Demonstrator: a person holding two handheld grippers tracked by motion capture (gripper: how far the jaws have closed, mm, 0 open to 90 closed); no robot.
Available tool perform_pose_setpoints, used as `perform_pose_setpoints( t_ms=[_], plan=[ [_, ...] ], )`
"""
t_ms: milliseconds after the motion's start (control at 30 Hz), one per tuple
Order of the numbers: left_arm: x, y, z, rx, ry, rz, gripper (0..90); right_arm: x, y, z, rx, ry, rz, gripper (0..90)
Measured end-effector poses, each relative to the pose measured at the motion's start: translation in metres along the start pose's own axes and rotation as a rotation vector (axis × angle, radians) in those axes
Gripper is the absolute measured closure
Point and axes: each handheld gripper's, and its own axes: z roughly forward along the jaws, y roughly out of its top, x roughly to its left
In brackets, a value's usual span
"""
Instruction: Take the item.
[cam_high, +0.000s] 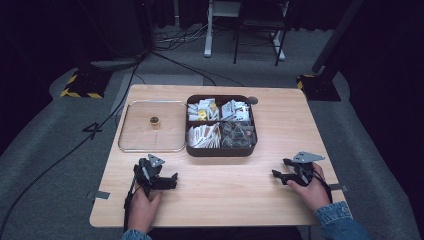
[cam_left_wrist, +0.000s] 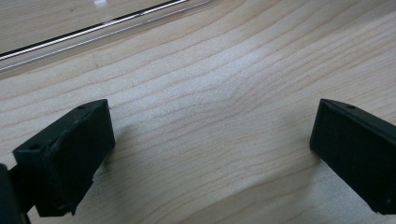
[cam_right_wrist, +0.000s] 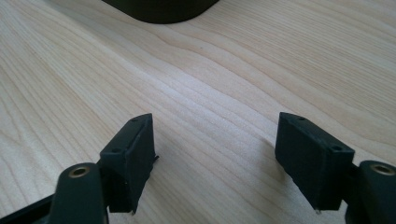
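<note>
A dark square box (cam_high: 220, 150) with four compartments stands mid-table; three hold white and yellow packets, one holds clear wrapped items. To its left lies a clear lid (cam_high: 135, 142) with a small brass knob (cam_high: 154, 121). My left gripper (cam_high: 167, 181) rests on the wood near the front left, held by a hand. Its jaws stand wide apart over bare wood (cam_left_wrist: 210, 135), nothing between them. My right gripper (cam_high: 281, 169) rests at the front right, also open over bare wood (cam_right_wrist: 215, 140). The box's dark edge (cam_right_wrist: 161, 11) shows at the top of the right gripper view.
The wooden table (cam_high: 225, 200) has bare room along the front between both hands. The lid's shiny rim (cam_left_wrist: 93, 30) runs across the top of the left gripper view. Cables, stands and a chair sit on the grey floor beyond the table.
</note>
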Motion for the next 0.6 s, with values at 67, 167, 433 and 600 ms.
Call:
perform_pose_setpoints(
  t_ms=[67,167,433,600],
  plan=[
    [-0.0001,0.0004,0.0003,0.001,-0.002,0.000,0.2,0.0001,0.0000,0.0000,0.000,0.002,-0.001,28.6],
    [-0.0002,0.0006,0.0005,0.002,-0.003,0.001,0.2,0.0002,0.0000,0.0000,0.000,0.004,-0.004,28.7],
    [-0.0002,0.0005,0.0005,0.001,-0.003,0.001,0.2,0.0003,0.0001,0.0000,0.001,0.004,-0.008,28.7],
    [-0.0001,0.0006,0.0004,0.002,-0.002,0.002,0.2,0.0004,0.0001,0.0000,0.001,0.006,-0.009,29.0]
  ],
)
